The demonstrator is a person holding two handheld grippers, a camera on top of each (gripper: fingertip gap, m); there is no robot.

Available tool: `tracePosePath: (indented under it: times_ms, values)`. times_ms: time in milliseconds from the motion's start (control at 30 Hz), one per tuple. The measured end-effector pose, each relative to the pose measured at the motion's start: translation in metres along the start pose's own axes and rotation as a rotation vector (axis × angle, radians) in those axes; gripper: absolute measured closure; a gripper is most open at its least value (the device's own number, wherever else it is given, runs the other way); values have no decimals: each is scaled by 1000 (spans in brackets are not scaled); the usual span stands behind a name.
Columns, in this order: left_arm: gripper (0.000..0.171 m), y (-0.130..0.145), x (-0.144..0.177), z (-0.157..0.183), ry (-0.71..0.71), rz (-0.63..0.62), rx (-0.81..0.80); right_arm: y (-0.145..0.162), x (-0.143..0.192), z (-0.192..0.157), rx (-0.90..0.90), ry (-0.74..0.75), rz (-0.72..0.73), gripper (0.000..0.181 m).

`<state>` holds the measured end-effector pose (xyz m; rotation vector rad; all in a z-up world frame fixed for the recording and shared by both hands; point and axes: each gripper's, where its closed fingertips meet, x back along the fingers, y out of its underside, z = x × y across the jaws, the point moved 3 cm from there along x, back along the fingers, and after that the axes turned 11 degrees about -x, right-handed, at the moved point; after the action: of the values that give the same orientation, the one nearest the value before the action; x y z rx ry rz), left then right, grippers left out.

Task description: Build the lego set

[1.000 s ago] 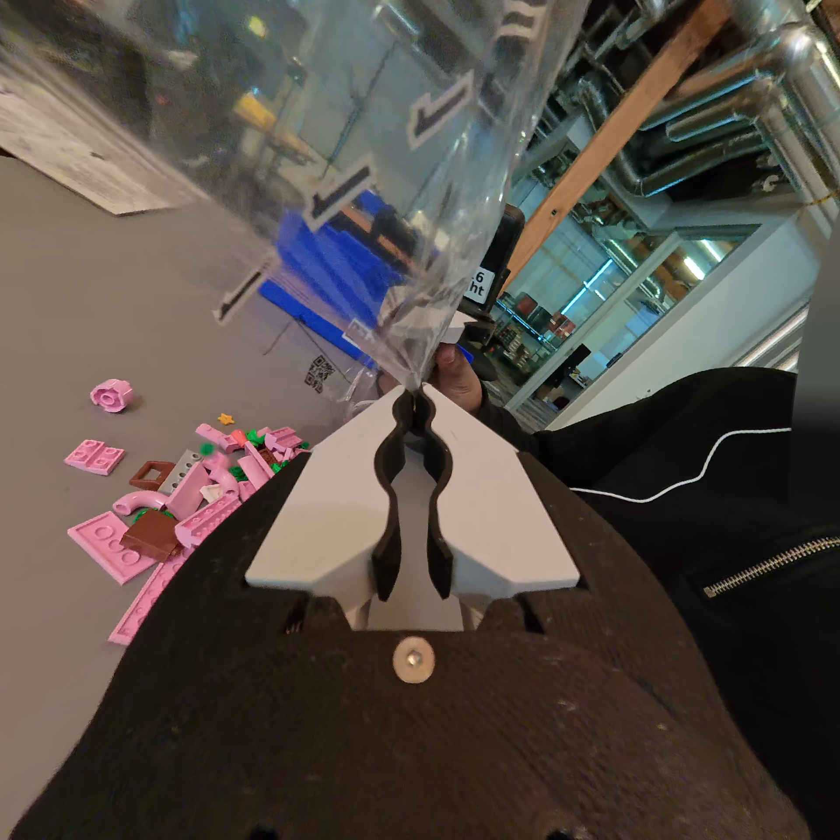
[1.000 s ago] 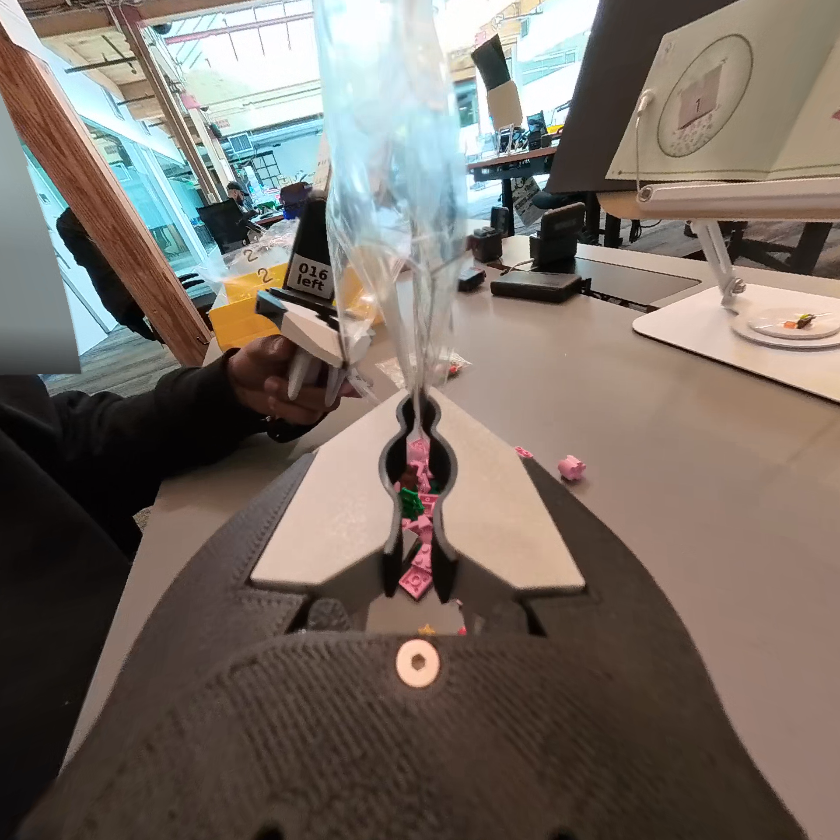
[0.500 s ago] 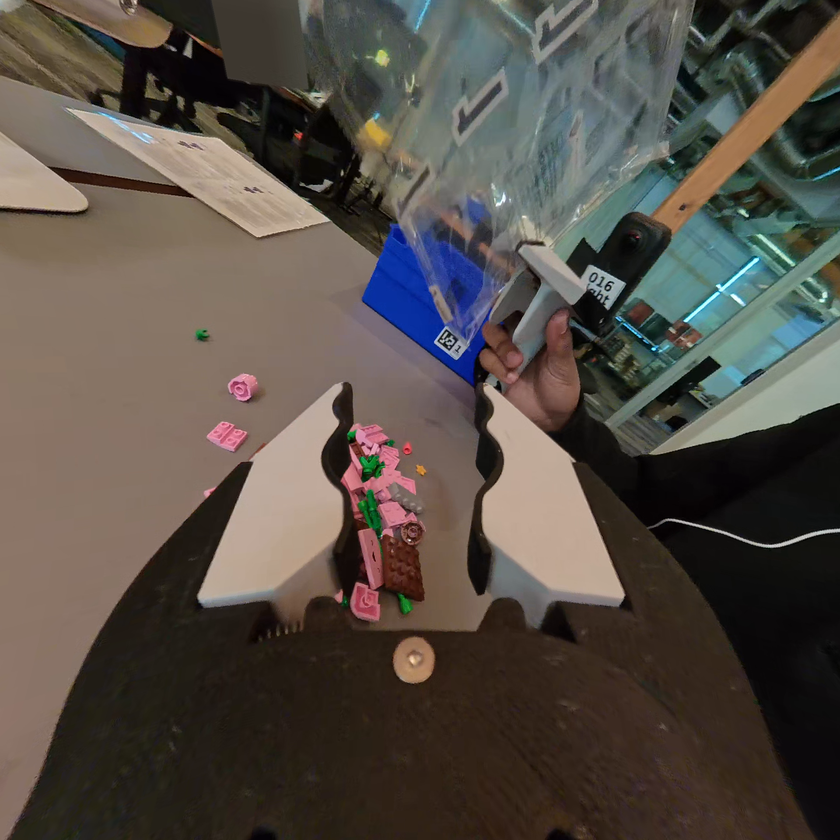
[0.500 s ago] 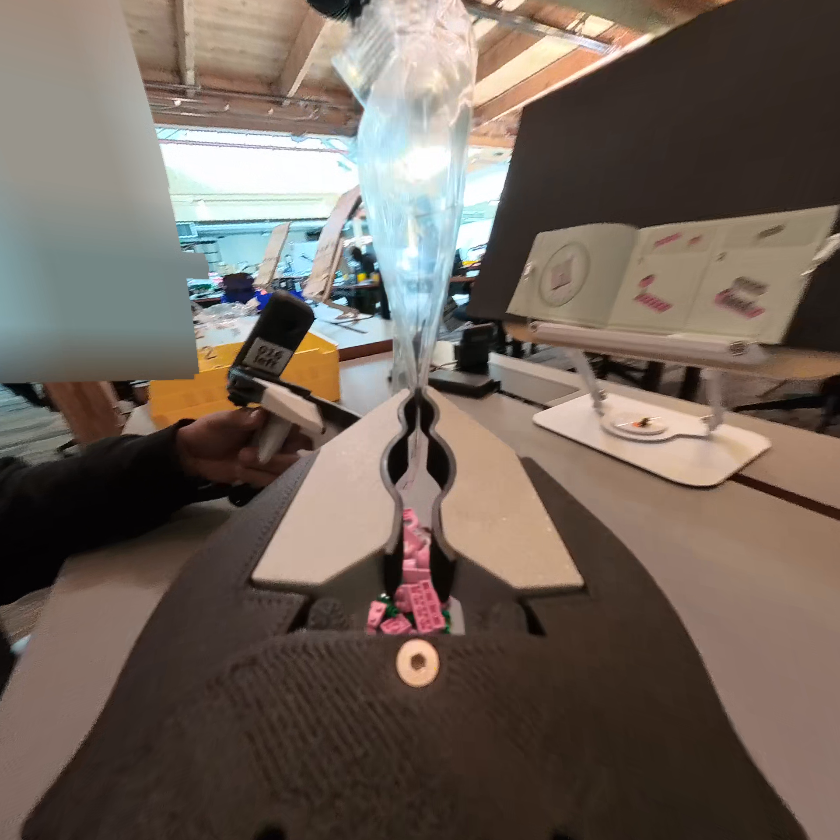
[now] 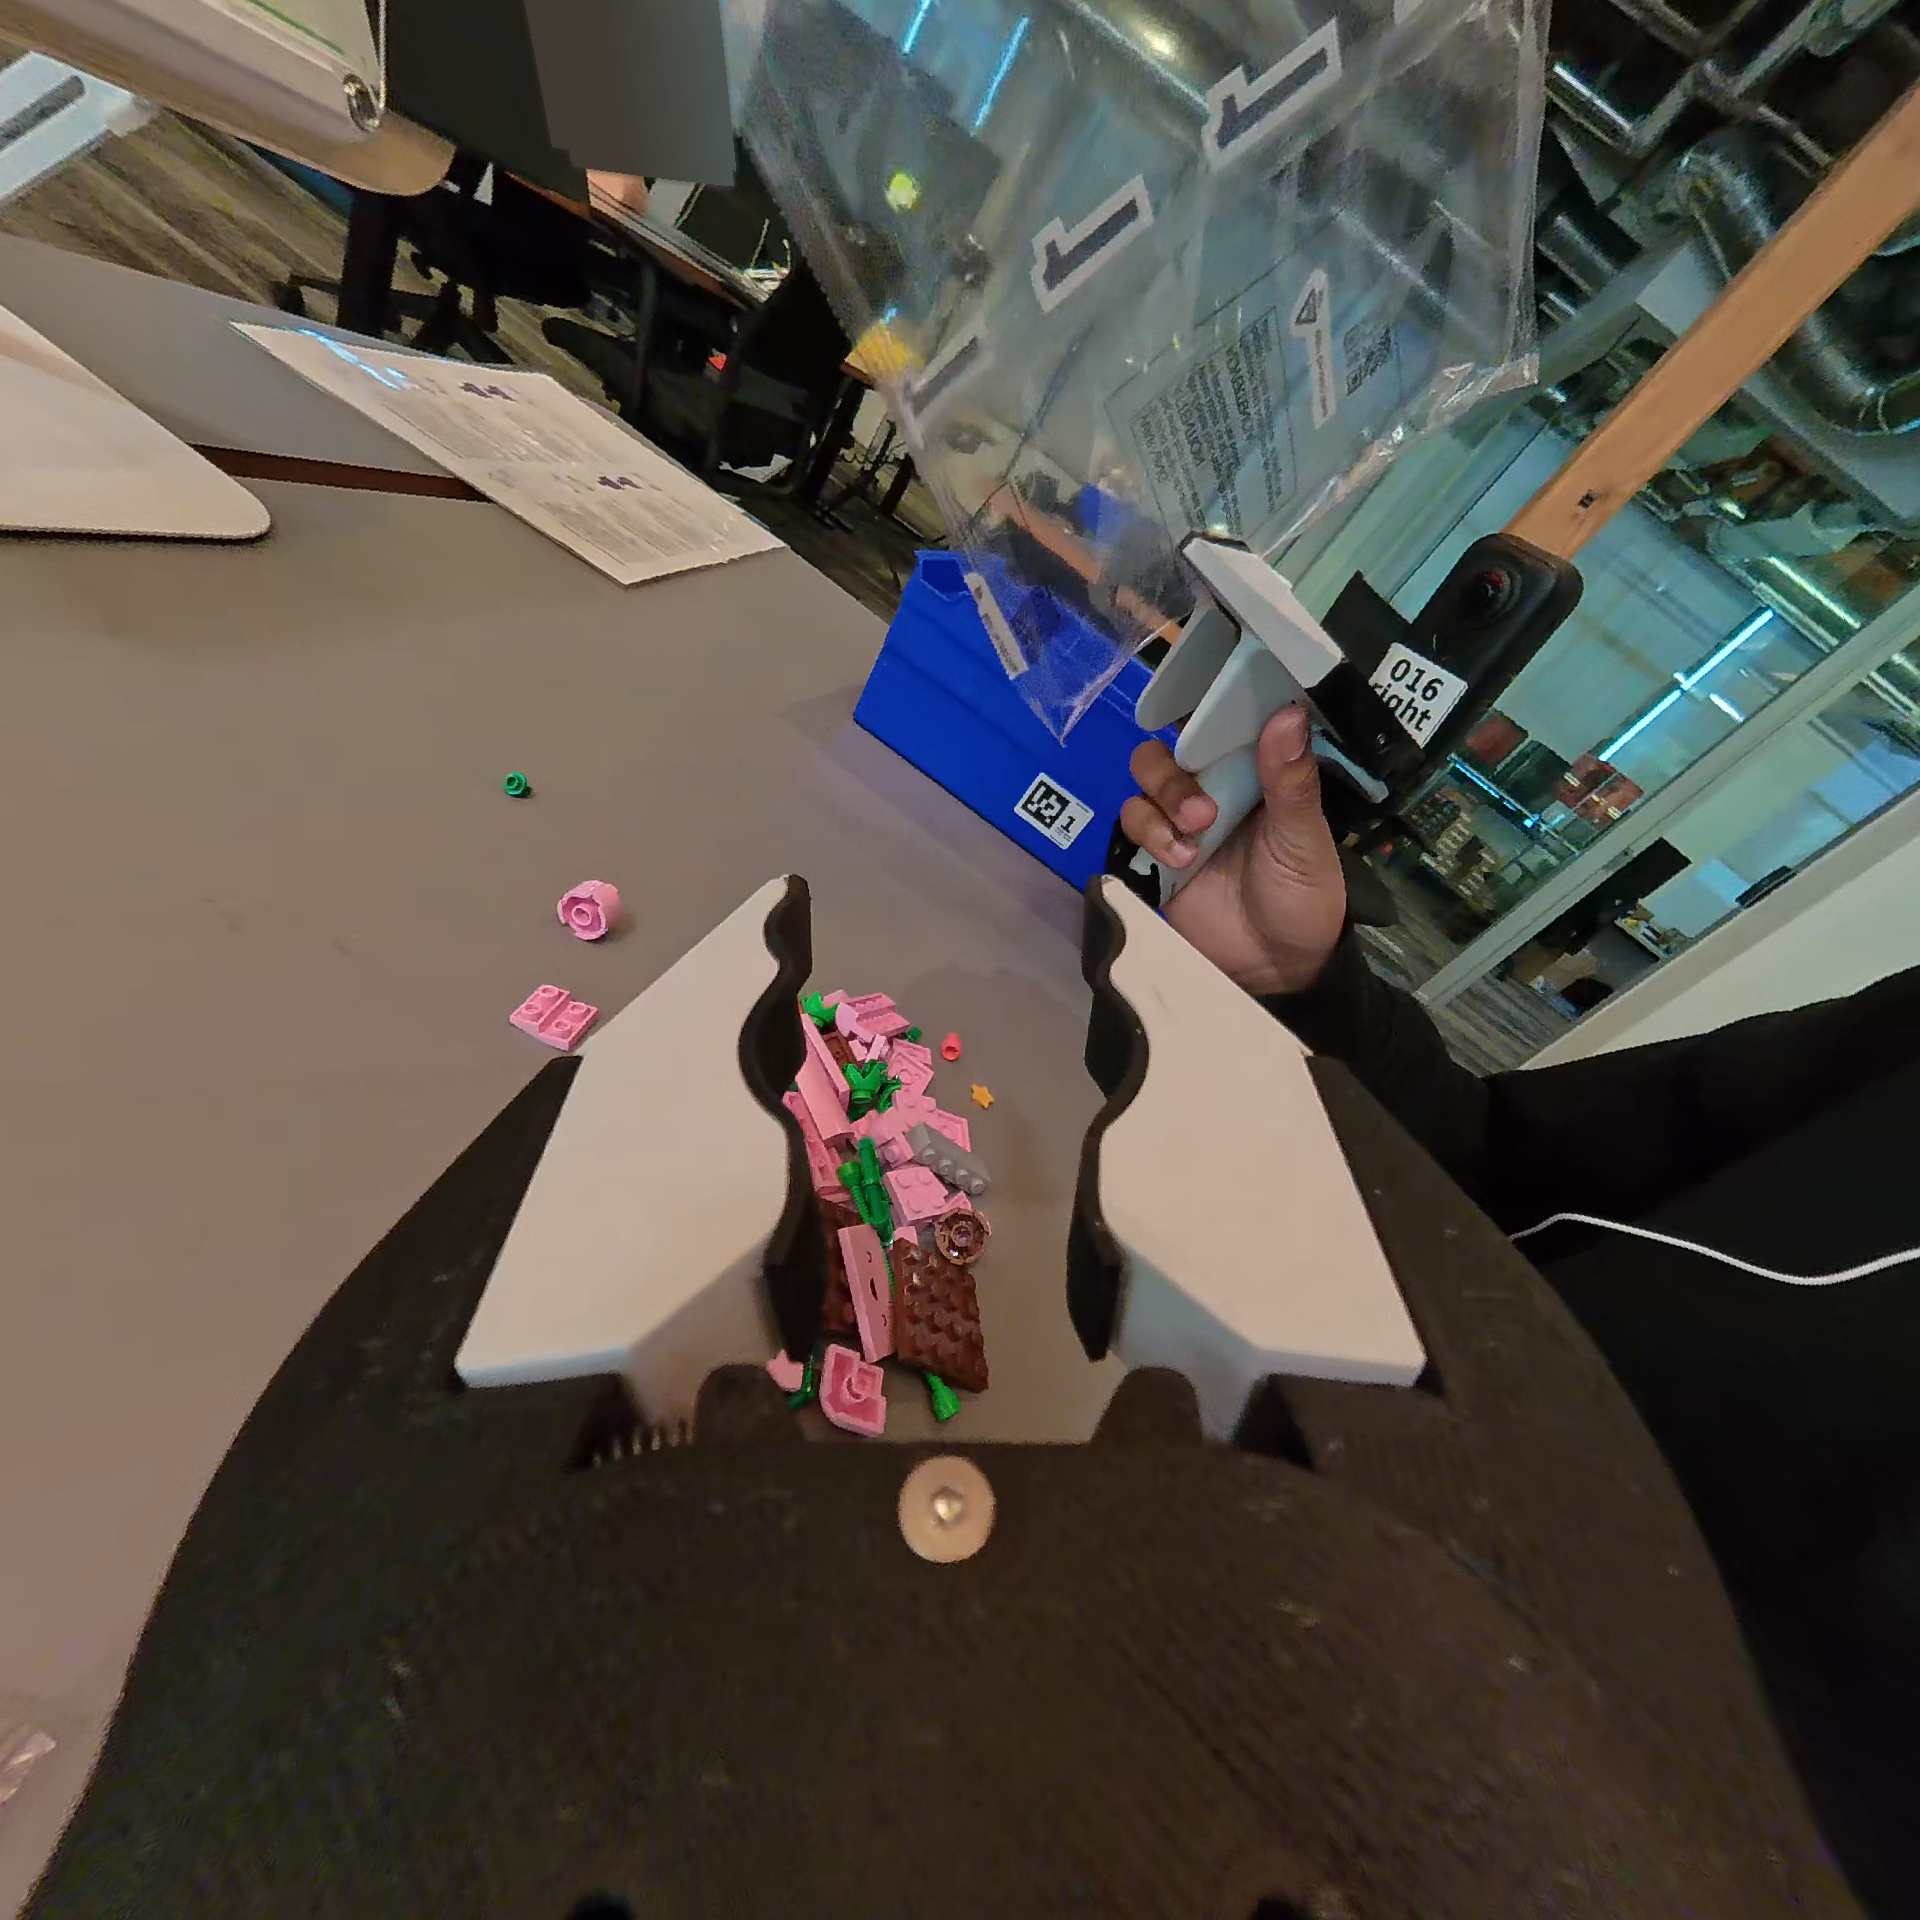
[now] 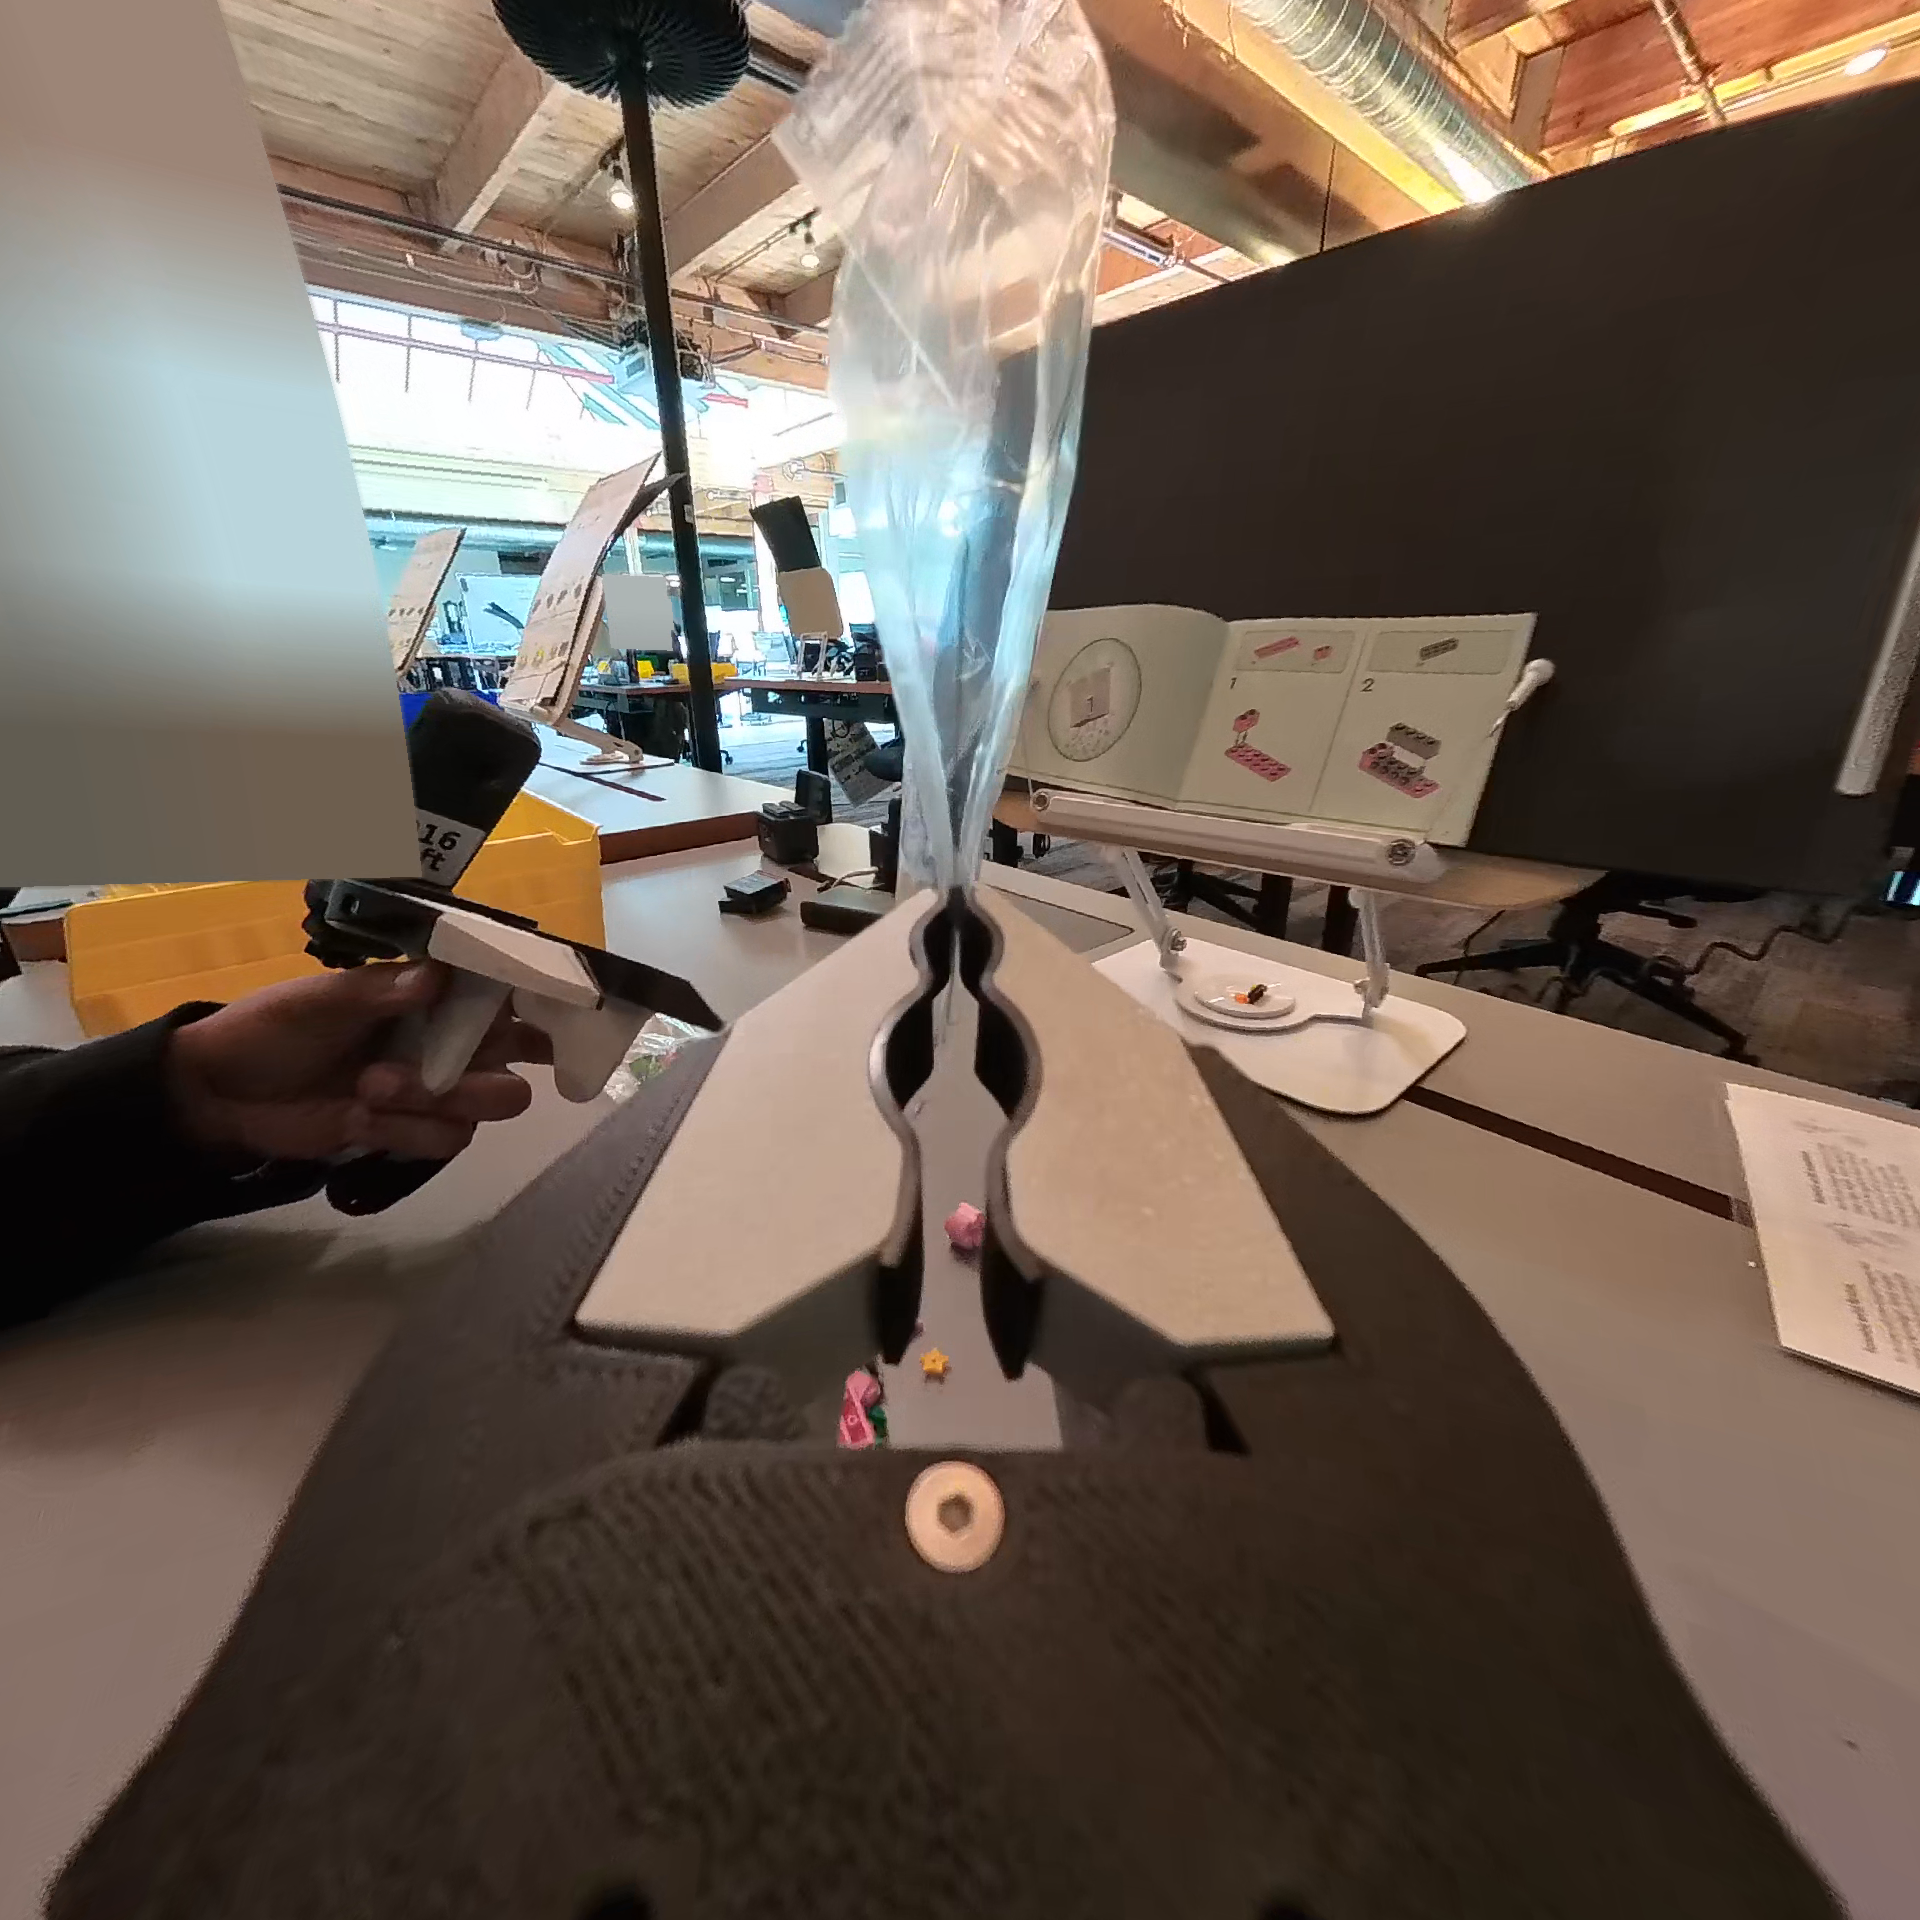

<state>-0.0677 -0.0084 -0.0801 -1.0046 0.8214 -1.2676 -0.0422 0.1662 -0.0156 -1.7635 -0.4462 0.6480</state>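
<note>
The left gripper (image 5: 940,1049) now stands spread and empty, hanging over the spilled pile of lego pieces (image 5: 888,1184); a second ago it was pinched on the clear plastic bag (image 5: 1174,343), so it has let the bag go. The right gripper (image 6: 958,940), pressed together, alone holds the bag by a gathered corner, with the film rising straight up from its tips, long axis upright, looking empty. To my eye that means the emptying is finished and the bag only needs setting aside before building can start.

The pile lies on the grey worktop (image 5: 312,831) directly beneath the left gripper, a streak of pink, brown and green bricks running lengthwise along the gap between the jaws. Further out to that gripper's left sit a pink plate (image 5: 554,1016), a pink round piece (image 5: 589,909) and a tiny green stud (image 5: 516,784). Beyond the right gripper an open instruction booklet (image 6: 1278,717) rests on a white stand (image 6: 1288,1023).
</note>
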Motion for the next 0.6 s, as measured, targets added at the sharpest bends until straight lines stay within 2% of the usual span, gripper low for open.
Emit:
tracePosePath:
  times_ms: [600]
  values:
    - [121, 2, 0, -2, -25, -16, -29, 2, -4, -22, 29, -85, -13, 181]
